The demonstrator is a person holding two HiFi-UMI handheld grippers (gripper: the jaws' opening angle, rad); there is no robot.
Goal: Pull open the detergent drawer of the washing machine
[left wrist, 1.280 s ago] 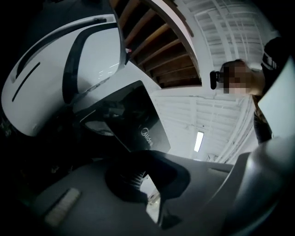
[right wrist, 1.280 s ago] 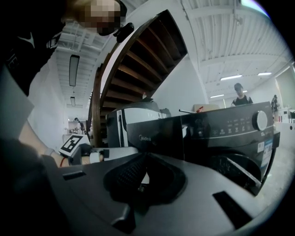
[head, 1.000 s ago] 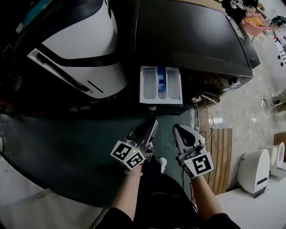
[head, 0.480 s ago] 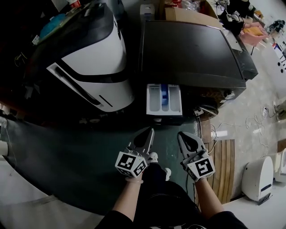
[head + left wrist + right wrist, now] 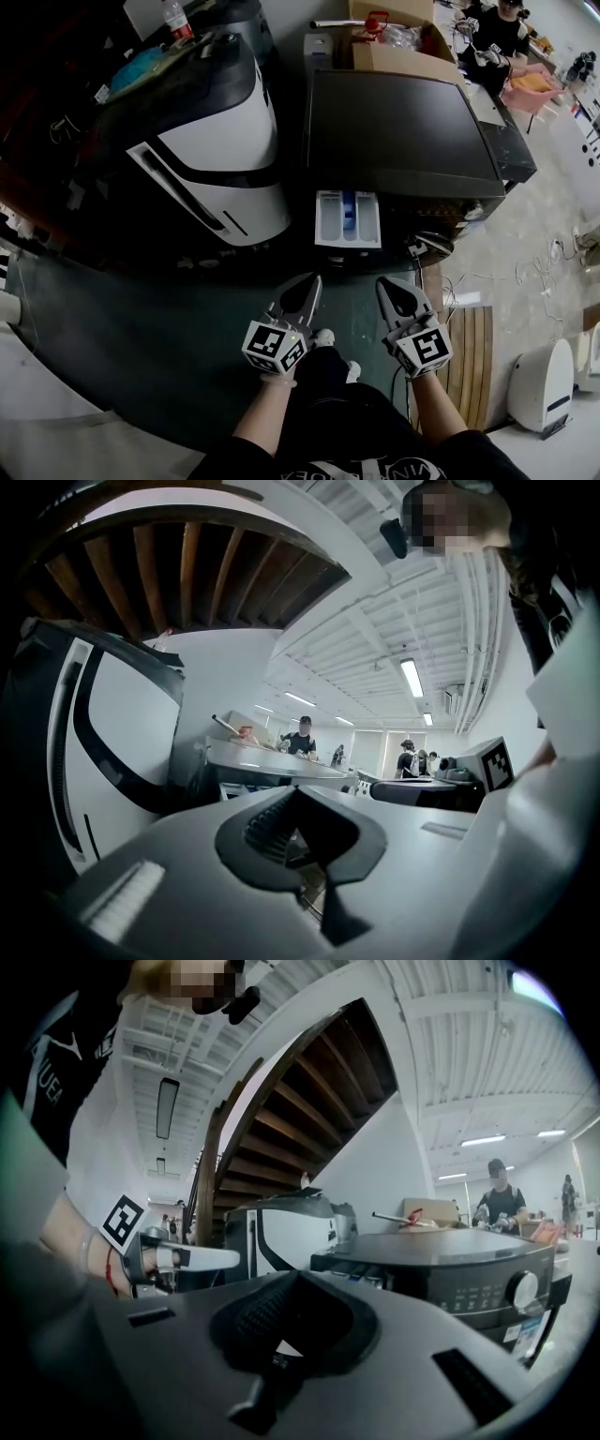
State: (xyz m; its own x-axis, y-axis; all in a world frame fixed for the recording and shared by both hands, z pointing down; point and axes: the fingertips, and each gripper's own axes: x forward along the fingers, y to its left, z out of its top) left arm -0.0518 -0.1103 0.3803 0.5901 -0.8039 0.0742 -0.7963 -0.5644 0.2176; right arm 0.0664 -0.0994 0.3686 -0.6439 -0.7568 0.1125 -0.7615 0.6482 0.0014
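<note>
The dark washing machine [image 5: 403,131] stands ahead of me, and its white detergent drawer [image 5: 349,217] with a blue insert is pulled out of the front. My left gripper [image 5: 310,280] and right gripper [image 5: 387,284] hover side by side, well short of the drawer and touching nothing. Both are shut and empty. In the left gripper view the left gripper's [image 5: 298,801] jaws meet, and the right gripper's marker cube [image 5: 494,761] shows beside them. The right gripper [image 5: 289,1286] faces the machine's control panel and knob [image 5: 513,1290].
A large white-and-black appliance [image 5: 202,141] stands left of the washer. Cardboard boxes [image 5: 394,47] sit behind it, with people beyond them. A wooden slatted board [image 5: 464,328] and a small white unit [image 5: 541,375] lie on the floor at right. Dark green flooring [image 5: 169,337] stretches to the left.
Both grippers have risen, still shut, and the left one has rolled a little. The washer and its open drawer now sit farther up and smaller in the head view.
</note>
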